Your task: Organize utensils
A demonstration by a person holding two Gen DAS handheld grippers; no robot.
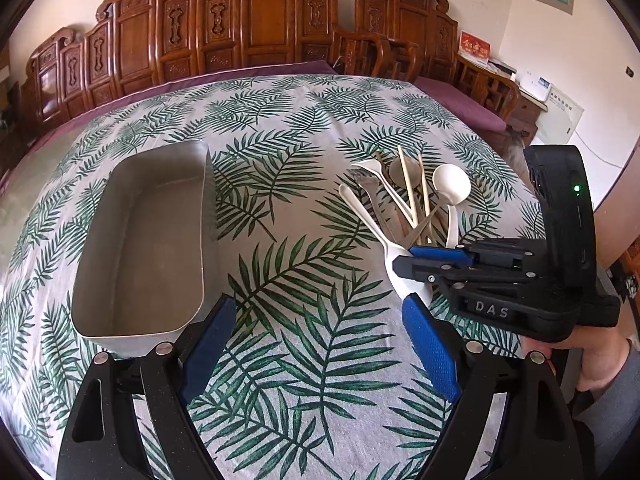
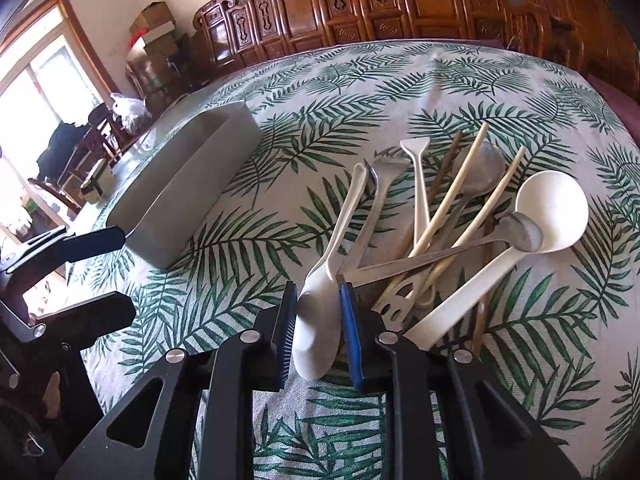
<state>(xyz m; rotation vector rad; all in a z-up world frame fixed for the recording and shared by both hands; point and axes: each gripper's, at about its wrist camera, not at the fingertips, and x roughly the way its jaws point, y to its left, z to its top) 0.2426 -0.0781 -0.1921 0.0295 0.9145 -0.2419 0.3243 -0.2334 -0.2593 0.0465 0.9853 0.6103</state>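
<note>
A heap of utensils (image 2: 440,224) lies on the leaf-print cloth: a big white ladle spoon (image 2: 552,210), a metal spoon (image 2: 520,232), a metal fork (image 2: 376,200), pale chopsticks (image 2: 456,196) and more. My right gripper (image 2: 318,336) is shut on the bowl of a white spoon (image 2: 316,320) at the heap's near left edge, and its handle points away. The left wrist view shows the same grip, with the right gripper (image 1: 406,280) low on the cloth. My left gripper (image 1: 320,344) stands open and empty by the near corner of the empty metal tray (image 1: 144,240).
The tray (image 2: 192,196) stands left of the heap, with a strip of bare cloth between them. A carved wooden bench (image 1: 260,28) lines the table's far side. A person's hand (image 1: 592,360) holds the right gripper at the table's right edge.
</note>
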